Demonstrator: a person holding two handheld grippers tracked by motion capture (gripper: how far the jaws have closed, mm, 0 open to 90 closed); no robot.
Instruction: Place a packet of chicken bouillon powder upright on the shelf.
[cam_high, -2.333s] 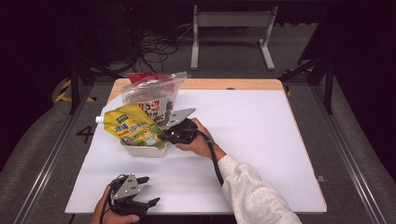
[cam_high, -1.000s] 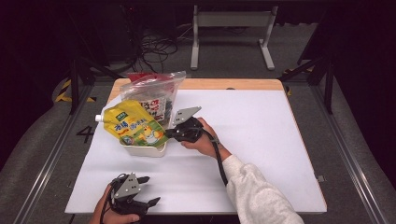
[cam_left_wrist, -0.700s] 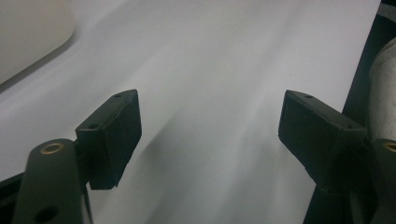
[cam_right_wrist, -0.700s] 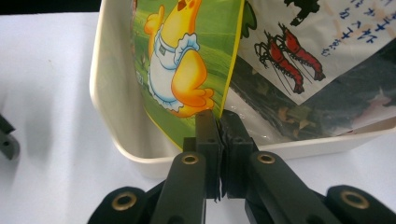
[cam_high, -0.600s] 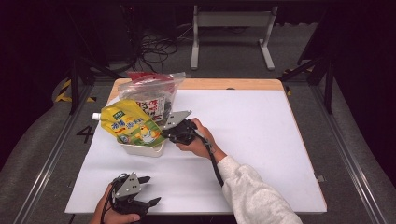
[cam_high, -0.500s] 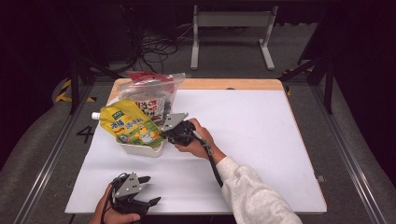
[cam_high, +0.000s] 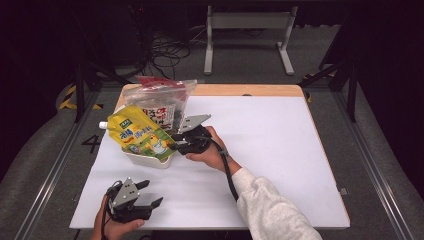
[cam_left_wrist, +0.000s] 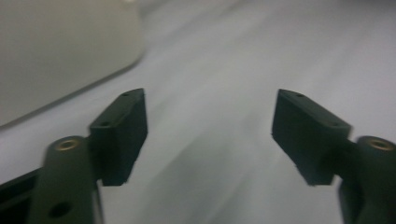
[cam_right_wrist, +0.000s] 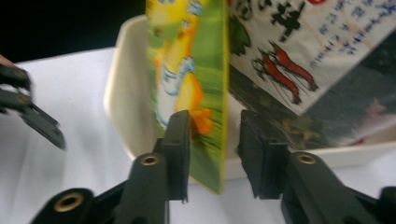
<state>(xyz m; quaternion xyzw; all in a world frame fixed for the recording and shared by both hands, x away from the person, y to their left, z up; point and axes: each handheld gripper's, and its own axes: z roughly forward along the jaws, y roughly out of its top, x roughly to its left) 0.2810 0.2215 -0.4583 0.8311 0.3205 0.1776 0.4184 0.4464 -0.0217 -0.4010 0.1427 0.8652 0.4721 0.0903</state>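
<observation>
The white table (cam_high: 280, 150) carries, near its far-left corner, a shallow cream tray (cam_high: 150, 160). A yellow-green spout pouch (cam_high: 137, 135) lies tilted across this tray, and a clear bag of dark snack (cam_high: 162, 102) leans behind it. The right gripper (cam_right_wrist: 210, 135) stands at the pouch's lower edge; its jaws have just been opening, and the edge sits between them, with a gap on one side, so the hold looks released. The left gripper (cam_high: 145, 200) waits near the near-left edge, its jaws wide with nothing between them, though they have just been closing a little. The risk is that the pouch, only half supported by the tray rim, slides off onto the table when the right gripper pulls away.
</observation>
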